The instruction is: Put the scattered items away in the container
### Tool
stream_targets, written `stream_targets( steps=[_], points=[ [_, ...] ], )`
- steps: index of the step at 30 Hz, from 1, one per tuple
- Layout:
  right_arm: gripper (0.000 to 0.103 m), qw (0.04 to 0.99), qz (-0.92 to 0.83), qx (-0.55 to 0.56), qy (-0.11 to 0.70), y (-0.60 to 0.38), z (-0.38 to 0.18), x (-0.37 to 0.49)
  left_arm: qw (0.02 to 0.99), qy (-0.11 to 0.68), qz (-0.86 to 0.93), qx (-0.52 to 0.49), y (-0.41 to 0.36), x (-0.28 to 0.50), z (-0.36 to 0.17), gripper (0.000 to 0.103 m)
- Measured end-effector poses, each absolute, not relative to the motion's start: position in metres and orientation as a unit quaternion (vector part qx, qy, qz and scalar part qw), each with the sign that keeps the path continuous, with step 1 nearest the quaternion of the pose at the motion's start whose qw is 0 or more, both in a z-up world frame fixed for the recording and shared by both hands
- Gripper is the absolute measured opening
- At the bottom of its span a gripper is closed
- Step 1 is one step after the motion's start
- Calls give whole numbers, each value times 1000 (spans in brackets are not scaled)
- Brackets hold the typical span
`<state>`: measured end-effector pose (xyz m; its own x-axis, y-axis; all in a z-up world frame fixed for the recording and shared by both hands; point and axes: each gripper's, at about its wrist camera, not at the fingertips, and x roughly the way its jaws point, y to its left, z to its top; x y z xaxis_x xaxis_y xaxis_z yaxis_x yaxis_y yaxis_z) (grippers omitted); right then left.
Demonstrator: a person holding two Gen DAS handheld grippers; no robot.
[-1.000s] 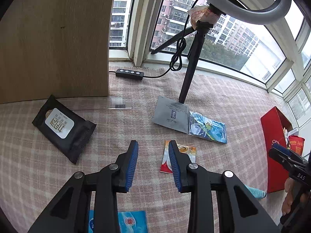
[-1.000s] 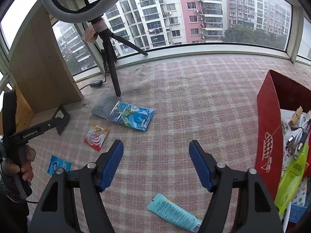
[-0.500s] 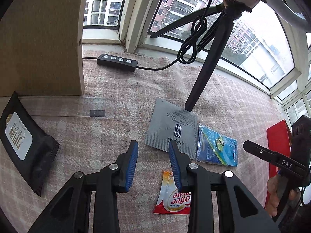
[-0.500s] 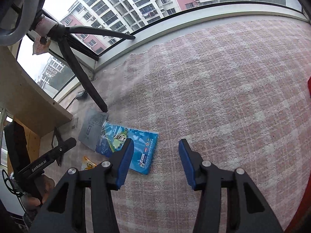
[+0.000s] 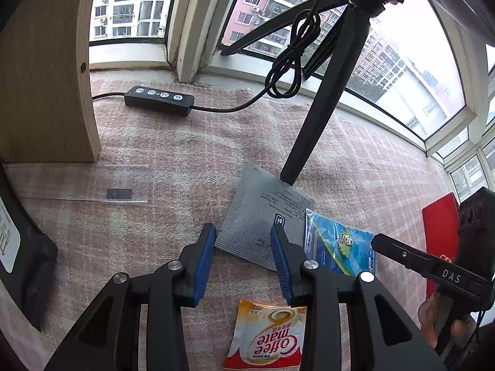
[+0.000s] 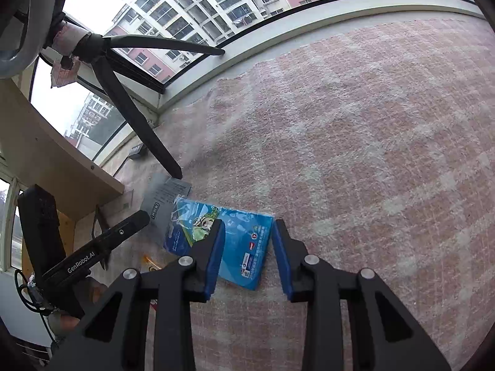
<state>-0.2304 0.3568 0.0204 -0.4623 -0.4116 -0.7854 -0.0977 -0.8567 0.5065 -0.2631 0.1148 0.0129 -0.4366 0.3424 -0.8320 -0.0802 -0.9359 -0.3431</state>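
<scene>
Now that both my hands have dropped from the wider view of a second ago down toward the cluster at the foot of the tripod leg (image 5: 312, 130), the job has narrowed from scanning the carpet to picking two packets. My right claw (image 6: 246, 258), which stood wide over a teal tube a moment back, is closing now around the near edge of the blue cartoon packet (image 6: 238, 241); the packet lies flat between the pads, but I cannot see them pressing it yet, so I count it as not gripped. That packet lies just right of the tripod leg's foot, overlapping the grey sachet (image 5: 266, 216), on which the foot rests. My left claw (image 5: 243, 261) stands partly spread and is easing wider, empty, hanging above the near edge of that grey sachet. The Coffee mate sachet (image 5: 269, 334), formerly ahead of my left pads, now lies under them, nearer to me than the tripod leg. The red container (image 5: 439, 238) shows only as a sliver far right of the tripod leg, beyond my right claw's body. I judge the blue packet will be lifted first; the grey one may resist, pinned under the leg.
</scene>
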Motion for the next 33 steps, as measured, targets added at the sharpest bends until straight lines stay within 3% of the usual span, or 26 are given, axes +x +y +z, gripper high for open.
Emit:
stream_targets(
  steps=[1, 3, 6, 8, 16, 20, 21, 23, 26, 28, 33],
  points=[
    [23, 92, -816, 508, -261, 359, 19, -229, 127, -128, 837, -516, 116, -263, 13, 33],
    [3, 100, -799, 512, -297, 363, 11, -228, 135, -134, 833, -519, 117, -262, 12, 27],
    [3, 109, -797, 507, -309, 359, 6, -223, 133, -132, 836, -515, 118, -256, 13, 16],
    [2, 117, -797, 506, -310, 354, 8, -222, 131, -138, 839, -509, 114, -253, 14, 1],
    [1, 126, -814, 497, -275, 337, 22, -224, 133, -137, 844, -501, 110, -245, 19, 0],
    [13, 120, -817, 516, -228, 331, 24, -227, 144, -141, 843, -498, 109, -243, 23, 0],
    [22, 123, -819, 517, -217, 329, 26, -226, 147, -145, 842, -498, 109, -245, 23, 0],
    [30, 129, -828, 515, -183, 321, 31, -223, 152, -152, 839, -499, 109, -246, 23, 0],
    [31, 139, -841, 508, -125, 307, 40, -217, 163, -167, 834, -499, 108, -246, 24, 0],
    [46, 146, -848, 503, -85, 292, 45, -215, 173, -177, 832, -497, 107, -243, 28, 0],
    [51, 166, -853, 494, -22, 263, 50, -212, 195, -195, 826, -491, 108, -238, 39, 0]
  ],
)
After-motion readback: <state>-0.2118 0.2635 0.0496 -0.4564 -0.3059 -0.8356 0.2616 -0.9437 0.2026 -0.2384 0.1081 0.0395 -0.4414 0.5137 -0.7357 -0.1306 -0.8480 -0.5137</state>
